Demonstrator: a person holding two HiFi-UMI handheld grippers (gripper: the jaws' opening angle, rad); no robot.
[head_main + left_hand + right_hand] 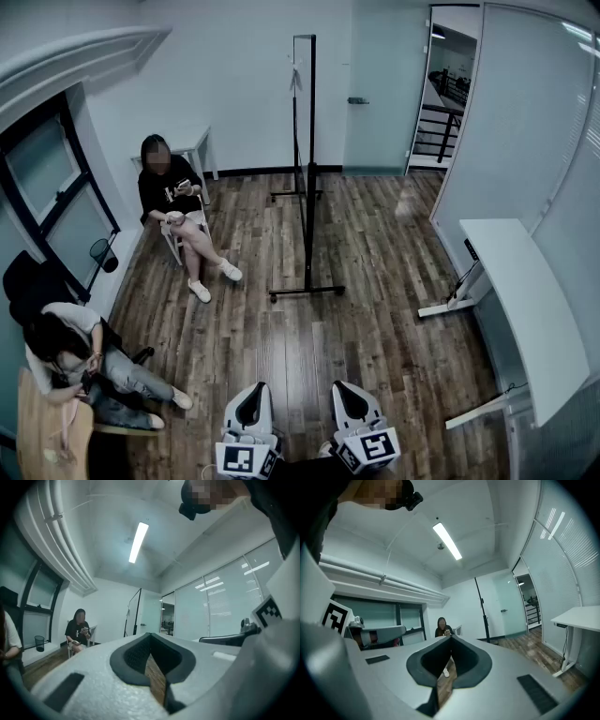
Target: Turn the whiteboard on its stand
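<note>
The whiteboard (309, 131) stood on its wheeled stand (307, 292) in the middle of the wooden floor, upright, with its thin edge toward your head camera, so neither face showed. That alone could not settle how far you were. An edge-on board fits one already swung round on its stand, and it fits just as well one waiting to be swung. Nothing in any view touched the frame.

You were well apart from the whiteboard, on its near side, and neither tool was in reach of it. Your left gripper (253, 389) and right gripper (345, 386) were held low and side by side, close to your body, both pointing roughly toward the whiteboard. The left gripper's own view showed its jaws meeting at the tips with only floor seen through the slit below, and nothing between them. The right gripper's view showed the same: jaws together and empty. Each view also caught the whiteboard far ahead as a narrow dark upright.

To the left of the whiteboard a seated person (176, 202) looked down at a phone. Farther left and nearer to you, a second person (70, 352) sat bent forward. A white desk (525, 300) ran along the glass wall to the whiteboard's right, and an open doorway (448, 89) lay beyond it on that side.
</note>
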